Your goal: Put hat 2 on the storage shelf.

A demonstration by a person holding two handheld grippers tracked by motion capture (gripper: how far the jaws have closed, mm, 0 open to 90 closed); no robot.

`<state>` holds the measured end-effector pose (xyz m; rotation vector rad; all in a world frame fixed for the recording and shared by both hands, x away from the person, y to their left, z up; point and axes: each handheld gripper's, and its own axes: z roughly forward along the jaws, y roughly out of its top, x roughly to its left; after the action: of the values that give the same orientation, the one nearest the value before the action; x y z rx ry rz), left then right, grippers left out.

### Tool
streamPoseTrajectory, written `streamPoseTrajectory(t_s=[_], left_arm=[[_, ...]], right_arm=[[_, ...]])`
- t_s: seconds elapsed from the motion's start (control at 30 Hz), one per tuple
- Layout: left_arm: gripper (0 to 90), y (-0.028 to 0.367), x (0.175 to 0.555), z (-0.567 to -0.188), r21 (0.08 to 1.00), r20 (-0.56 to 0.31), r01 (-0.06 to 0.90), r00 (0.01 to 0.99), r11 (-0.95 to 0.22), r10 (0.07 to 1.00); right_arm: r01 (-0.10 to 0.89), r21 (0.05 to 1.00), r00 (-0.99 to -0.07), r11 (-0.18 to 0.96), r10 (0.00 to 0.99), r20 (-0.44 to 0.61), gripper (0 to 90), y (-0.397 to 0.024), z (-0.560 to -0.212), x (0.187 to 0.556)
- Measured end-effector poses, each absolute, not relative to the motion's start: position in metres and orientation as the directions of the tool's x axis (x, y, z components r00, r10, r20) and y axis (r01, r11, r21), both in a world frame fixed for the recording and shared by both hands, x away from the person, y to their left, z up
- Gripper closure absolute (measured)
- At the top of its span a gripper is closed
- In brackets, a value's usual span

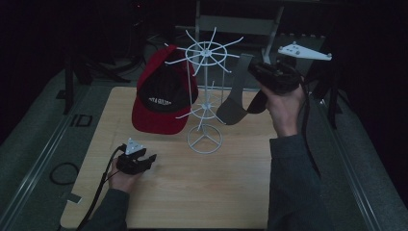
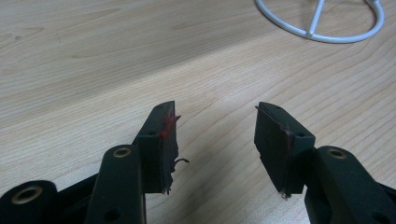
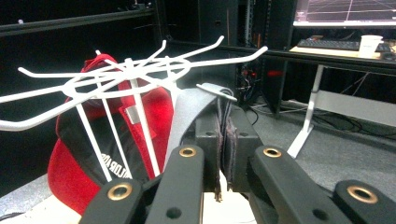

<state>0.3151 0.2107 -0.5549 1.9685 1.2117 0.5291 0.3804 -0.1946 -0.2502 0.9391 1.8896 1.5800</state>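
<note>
Beside the white wire rack (image 1: pixel 204 91), on its right, the right gripper (image 1: pixel 257 72) has its jaws clamped on a grey cap (image 1: pixel 235 96) near a top hook. A red-and-black cap (image 1: pixel 161 94) hangs on the rack's left; its white lettering is too blurred to read. In front of the rack, the left gripper (image 1: pixel 150 159) rests low over the desk (image 1: pixel 216 187), jaws apart and holding nothing.

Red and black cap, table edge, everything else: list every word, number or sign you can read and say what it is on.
"ID": dark letters on the grey surface left of the wooden table, high view.
White print on the black front of the red cap: too blurred to read in the high view; in the right gripper view only the fragment "LDRA" shows, uncertain.
Monitor in the right gripper view: lines, no legible text.
</note>
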Motion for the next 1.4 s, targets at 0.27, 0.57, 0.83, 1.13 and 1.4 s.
streamPoseTrajectory(t_s=[0.27,0.57,0.83,1.13,1.4], left_arm=[[49.6,0.21,0.315,-0.555,0.774,-0.039,0.573,0.466,-0.268,0.884],[49.6,0.21,0.315,-0.555,0.774,-0.038,0.573,0.466,-0.269,0.884],[49.5,0.211,0.315,-0.555,0.774,-0.039,0.573,0.466,-0.268,0.884],[49.5,0.21,0.315,-0.555,0.774,-0.038,0.573,0.466,-0.269,0.884],[49.4,0.21,0.315,-0.555,0.775,-0.037,0.573,0.465,-0.268,0.885]], right_arm=[[0.204,0.973,-0.632,0.111,0.774,0.044,83.8,-0.191,-0.255,0.384],[0.208,0.975,-0.605,0.073,0.793,0.07,69.1,-0.201,-0.26,0.383],[0.207,0.975,-0.552,0.078,0.833,0.05,61.8,-0.204,-0.261,0.38],[0.232,0.972,-0.532,0.038,0.842,0.094,59.8,-0.218,-0.273,0.383],[0.25,0.968,-0.521,0.035,0.847,0.104,58.5,-0.222,-0.285,0.383]])
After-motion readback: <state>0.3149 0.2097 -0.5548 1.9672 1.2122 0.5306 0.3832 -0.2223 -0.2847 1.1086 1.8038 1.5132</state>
